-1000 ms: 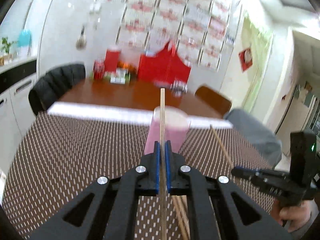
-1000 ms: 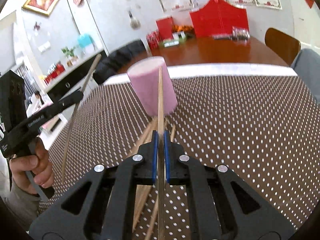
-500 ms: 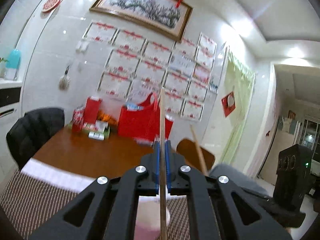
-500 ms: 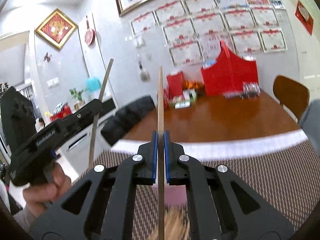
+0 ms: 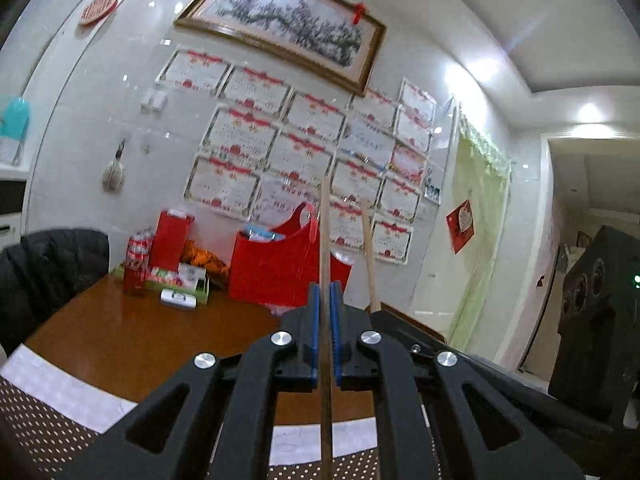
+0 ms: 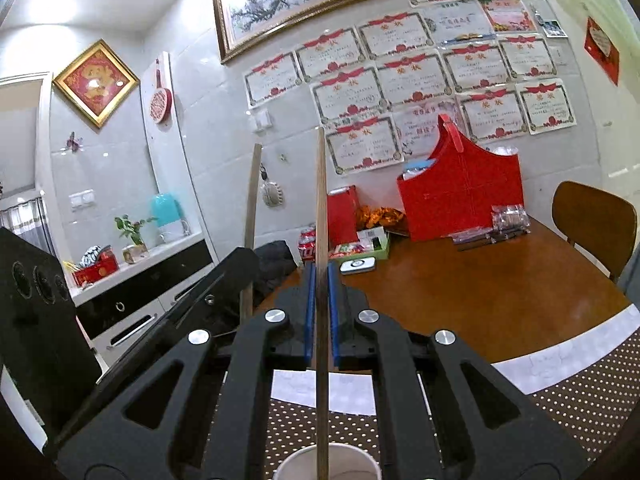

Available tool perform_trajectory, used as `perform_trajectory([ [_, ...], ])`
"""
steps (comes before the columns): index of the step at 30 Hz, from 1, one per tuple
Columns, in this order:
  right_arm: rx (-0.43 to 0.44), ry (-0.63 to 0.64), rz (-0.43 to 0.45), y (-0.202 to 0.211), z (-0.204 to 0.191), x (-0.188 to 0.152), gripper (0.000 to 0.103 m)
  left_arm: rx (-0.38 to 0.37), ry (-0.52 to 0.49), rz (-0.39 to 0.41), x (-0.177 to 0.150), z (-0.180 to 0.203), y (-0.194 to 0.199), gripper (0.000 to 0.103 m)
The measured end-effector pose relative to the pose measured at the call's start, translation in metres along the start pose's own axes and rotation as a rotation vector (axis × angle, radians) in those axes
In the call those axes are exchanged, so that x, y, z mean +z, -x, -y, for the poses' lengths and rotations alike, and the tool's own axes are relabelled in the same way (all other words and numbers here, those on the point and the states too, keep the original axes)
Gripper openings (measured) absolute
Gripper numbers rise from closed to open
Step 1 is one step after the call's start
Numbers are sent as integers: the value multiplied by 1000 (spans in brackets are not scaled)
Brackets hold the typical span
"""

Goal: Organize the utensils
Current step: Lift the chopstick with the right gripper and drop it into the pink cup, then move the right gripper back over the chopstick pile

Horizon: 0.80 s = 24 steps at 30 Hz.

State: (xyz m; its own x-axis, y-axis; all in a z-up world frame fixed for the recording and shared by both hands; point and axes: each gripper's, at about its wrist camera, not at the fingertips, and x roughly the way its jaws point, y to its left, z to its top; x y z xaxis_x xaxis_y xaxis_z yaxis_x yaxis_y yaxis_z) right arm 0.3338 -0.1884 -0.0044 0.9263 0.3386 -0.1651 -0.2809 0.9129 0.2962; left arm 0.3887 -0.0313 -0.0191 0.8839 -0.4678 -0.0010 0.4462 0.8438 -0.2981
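My left gripper (image 5: 325,294) is shut on a wooden chopstick (image 5: 325,232) that stands upright between its blue pads. My right gripper (image 6: 319,276) is shut on a second wooden chopstick (image 6: 321,200), also upright. Its lower end points down toward the white rim of a cup (image 6: 326,462) at the bottom edge of the right wrist view. The two grippers are side by side: the right one's chopstick (image 5: 369,252) shows in the left wrist view, and the left one's chopstick (image 6: 253,196) shows in the right wrist view. The cup is hidden in the left wrist view.
A brown dotted mat (image 6: 580,392) covers the near table. Beyond it is a wooden table (image 6: 472,292) with a red bag (image 6: 460,196), red boxes and cans. A wooden chair (image 6: 592,220) stands at right, a black chair (image 5: 48,264) at left.
Both grippers have lifted and tilted up with their chopsticks. The pink cup and the loose chopsticks on the mat have dropped out of view; only the cup rim shows under the right gripper.
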Motion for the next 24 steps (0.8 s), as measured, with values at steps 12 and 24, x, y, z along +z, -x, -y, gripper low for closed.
perform_trajectory([
  [12,-30,-65,-83,-13,32,-31,7,54,-42,-55,-35,-9,-7,11],
  [24,-90,-275,-109,64,76,-18,97,200,-11,-126,-12,-8,61,89],
])
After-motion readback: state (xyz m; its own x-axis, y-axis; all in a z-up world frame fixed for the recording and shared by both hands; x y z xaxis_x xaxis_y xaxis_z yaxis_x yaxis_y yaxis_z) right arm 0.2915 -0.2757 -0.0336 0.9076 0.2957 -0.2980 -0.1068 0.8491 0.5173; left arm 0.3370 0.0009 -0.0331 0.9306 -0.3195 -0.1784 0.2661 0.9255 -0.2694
